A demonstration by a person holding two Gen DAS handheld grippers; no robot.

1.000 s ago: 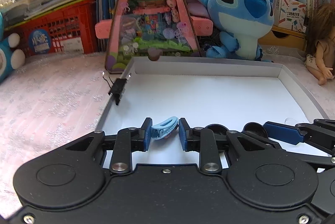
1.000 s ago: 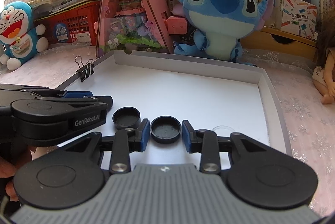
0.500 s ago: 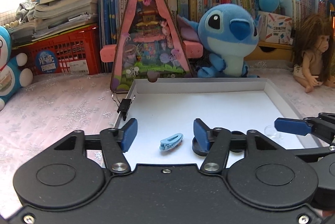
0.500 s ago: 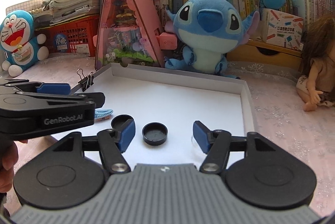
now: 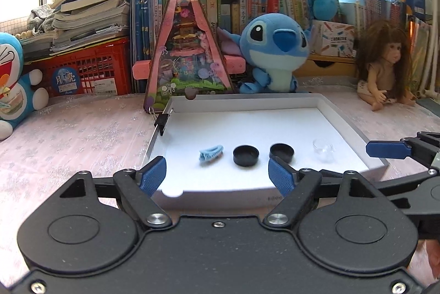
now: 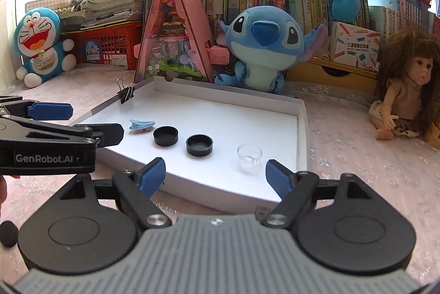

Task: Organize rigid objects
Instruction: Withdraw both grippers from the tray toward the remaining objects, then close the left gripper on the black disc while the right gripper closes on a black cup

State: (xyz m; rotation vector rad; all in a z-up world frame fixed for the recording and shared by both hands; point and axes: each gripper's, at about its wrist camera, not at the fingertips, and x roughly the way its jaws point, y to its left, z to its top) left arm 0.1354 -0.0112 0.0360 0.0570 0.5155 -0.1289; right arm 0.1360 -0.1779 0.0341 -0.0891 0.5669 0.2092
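Both grippers backed off, jaws opening, empty; ribbed blue hair clip [image 5: 210, 154], round black caps [image 6: 165, 136] in white tray [image 5: 346, 123].

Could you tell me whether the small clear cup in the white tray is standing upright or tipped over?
Upright: the clear cup stands on its base on the tray floor, rim facing up, and looks empty.

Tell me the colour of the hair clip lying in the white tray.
Light blue. The hair clip shows best in the right wrist view.
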